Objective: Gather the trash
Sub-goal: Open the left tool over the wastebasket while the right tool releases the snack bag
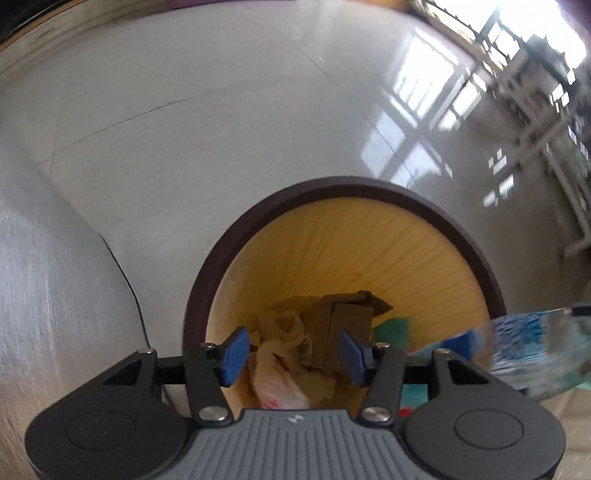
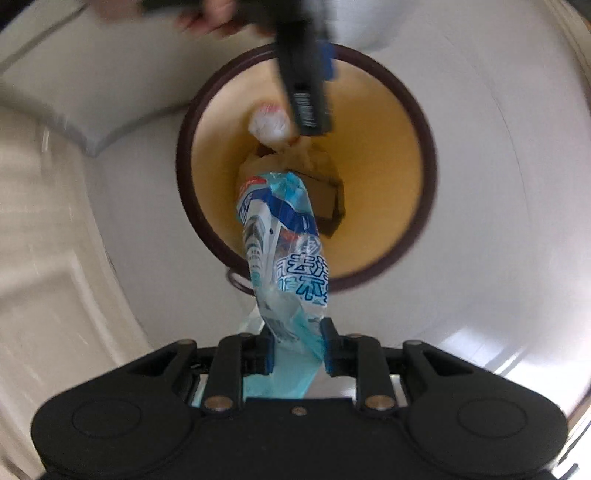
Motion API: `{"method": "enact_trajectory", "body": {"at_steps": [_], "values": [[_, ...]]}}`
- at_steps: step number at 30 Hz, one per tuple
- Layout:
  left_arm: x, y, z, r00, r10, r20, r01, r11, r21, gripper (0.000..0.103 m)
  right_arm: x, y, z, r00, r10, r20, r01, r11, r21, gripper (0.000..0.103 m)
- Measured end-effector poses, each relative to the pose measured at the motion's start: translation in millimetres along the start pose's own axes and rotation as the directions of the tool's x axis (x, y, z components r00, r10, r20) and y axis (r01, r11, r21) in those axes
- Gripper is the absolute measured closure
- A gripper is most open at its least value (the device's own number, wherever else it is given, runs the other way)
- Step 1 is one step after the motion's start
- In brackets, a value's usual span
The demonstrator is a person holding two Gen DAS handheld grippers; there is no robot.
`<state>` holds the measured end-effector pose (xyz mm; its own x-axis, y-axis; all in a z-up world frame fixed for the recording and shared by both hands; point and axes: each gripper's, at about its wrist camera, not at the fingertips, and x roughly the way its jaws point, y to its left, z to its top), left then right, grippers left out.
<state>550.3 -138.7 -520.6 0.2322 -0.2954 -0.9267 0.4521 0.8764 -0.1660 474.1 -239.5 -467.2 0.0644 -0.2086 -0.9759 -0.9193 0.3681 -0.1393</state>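
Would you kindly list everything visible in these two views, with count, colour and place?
Round waste bin: one, dark brown rim with yellow inside, standing on the floor below both tools.
Brown cardboard box: one, crumpled, inside the bin.
White plastic bag with red print: one, in the bin beside the box.
Blue and white printed plastic wrapper: one, hanging over the bin's rim.
Glossy tiled floor: one, pale grey, around the bin.
Left tool: one, black with blue pads, open over the bin, nothing between the pads.
Right tool: one, black, shut on the wrapper.
Person's hand: one, blurred, at the top edge of the right wrist view.
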Motion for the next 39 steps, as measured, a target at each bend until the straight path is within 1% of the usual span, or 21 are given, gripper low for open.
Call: {"method": "enact_trajectory", "body": {"at_steps": [2, 5, 8, 11, 12, 13, 15, 16, 20, 23, 24, 25, 26, 27, 29, 30, 31, 33, 35, 37, 39], "values": [[-6, 8, -5, 0.999, -0.006, 0.034, 0.007, 0.999, -0.044, 0.05, 6, 4, 15, 1.0, -0.027, -0.009, 0.026, 0.991, -0.13, 0.078], [-14, 20, -6, 0.997, -0.022, 0.077, 0.031, 0.993, -0.116, 0.05, 19, 11, 34, 1.0, -0.019, -0.017, 0.014, 0.966, -0.26, 0.078], [-16, 26, -10, 0.995, -0.021, 0.102, 0.036, 0.989, -0.147, 0.05, 37, 9, 53, 0.998, 0.058, -0.011, -0.059, 0.965, -0.256, 0.079], [-17, 28, -11, 0.993, -0.026, 0.114, 0.044, 0.987, -0.156, 0.053, 64, 1, 71, 0.991, 0.133, 0.019, -0.13, 0.985, -0.117, 0.073], [-17, 28, -12, 0.993, -0.026, 0.117, 0.045, 0.986, -0.159, 0.053, 73, -3, 73, 0.99, 0.134, 0.035, -0.133, 0.991, -0.03, 0.063], [-17, 28, -13, 0.993, -0.025, 0.118, 0.044, 0.986, -0.161, 0.053, 78, -9, 75, 0.989, 0.138, 0.045, -0.14, 0.989, 0.051, 0.048], [-16, 27, -14, 0.993, -0.022, 0.115, 0.041, 0.985, -0.165, 0.053, 81, -25, 67, 0.985, 0.149, 0.084, -0.164, 0.961, 0.222, 0.038], [-15, 27, -14, 0.993, -0.022, 0.113, 0.041, 0.985, -0.169, 0.053, 80, -30, 61, 0.98, 0.163, 0.11, -0.188, 0.942, 0.278, 0.037], [-11, 28, -13, 0.993, -0.029, 0.11, 0.049, 0.982, -0.185, 0.053, 72, -43, 33, 0.953, 0.221, 0.208, -0.29, 0.865, 0.408, 0.036], [-9, 27, -14, 0.994, -0.031, 0.109, 0.049, 0.984, -0.172, 0.053, 67, -49, 11, 0.929, 0.249, 0.275, -0.358, 0.797, 0.486, 0.039], [-9, 26, -13, 0.994, -0.032, 0.108, 0.05, 0.984, -0.172, 0.053, 66, -52, 6, 0.921, 0.257, 0.295, -0.378, 0.774, 0.508, 0.047], [-8, 26, -14, 0.994, -0.032, 0.107, 0.05, 0.984, -0.171, 0.053, 67, -54, 3, 0.917, 0.256, 0.307, -0.387, 0.758, 0.525, 0.061], [-8, 25, -15, 0.994, -0.033, 0.107, 0.05, 0.984, -0.169, 0.053, 67, -55, 1, 0.914, 0.252, 0.318, -0.393, 0.745, 0.539, 0.07], [-8, 26, -15, 0.994, -0.034, 0.107, 0.052, 0.985, -0.167, 0.053, 67, -56, 0, 0.914, 0.249, 0.321, -0.393, 0.742, 0.543, 0.085], [-8, 25, -16, 0.993, -0.037, 0.108, 0.055, 0.985, -0.166, 0.053, 64, -54, -2, 0.913, 0.235, 0.332, -0.387, 0.754, 0.531, 0.091], [-8, 25, -16, 0.993, -0.039, 0.111, 0.057, 0.984, -0.167, 0.053, 60, -53, -3, 0.915, 0.232, 0.331, -0.38, 0.771, 0.51, 0.096], [-9, 25, -16, 0.993, -0.038, 0.115, 0.058, 0.984, -0.171, 0.053, 56, -51, -1, 0.923, 0.228, 0.311, -0.36, 0.798, 0.484, 0.096], [-10, 26, -17, 0.992, -0.036, 0.123, 0.058, 0.982, -0.181, 0.053, 44, -46, 1, 0.955, 0.194, 0.224, -0.271, 0.88, 0.39, 0.097], [-12, 24, -19, 0.991, -0.027, 0.13, 0.051, 0.982, -0.183, 0.053, 29, -44, 0, 0.975, 0.157, 0.157, -0.197, 0.94, 0.28, 0.097], [-14, 21, -21, 0.99, -0.027, 0.137, 0.053, 0.981, -0.185, 0.053, 16, -42, 1, 0.99, 0.101, 0.095, -0.114, 0.983, 0.147, 0.097], [-14, 20, -24, 0.99, -0.029, 0.136, 0.054, 0.98, -0.19, 0.053, 8, -34, 5, 0.999, 0.009, 0.051, -0.007, 0.999, -0.049, 0.097]]}}
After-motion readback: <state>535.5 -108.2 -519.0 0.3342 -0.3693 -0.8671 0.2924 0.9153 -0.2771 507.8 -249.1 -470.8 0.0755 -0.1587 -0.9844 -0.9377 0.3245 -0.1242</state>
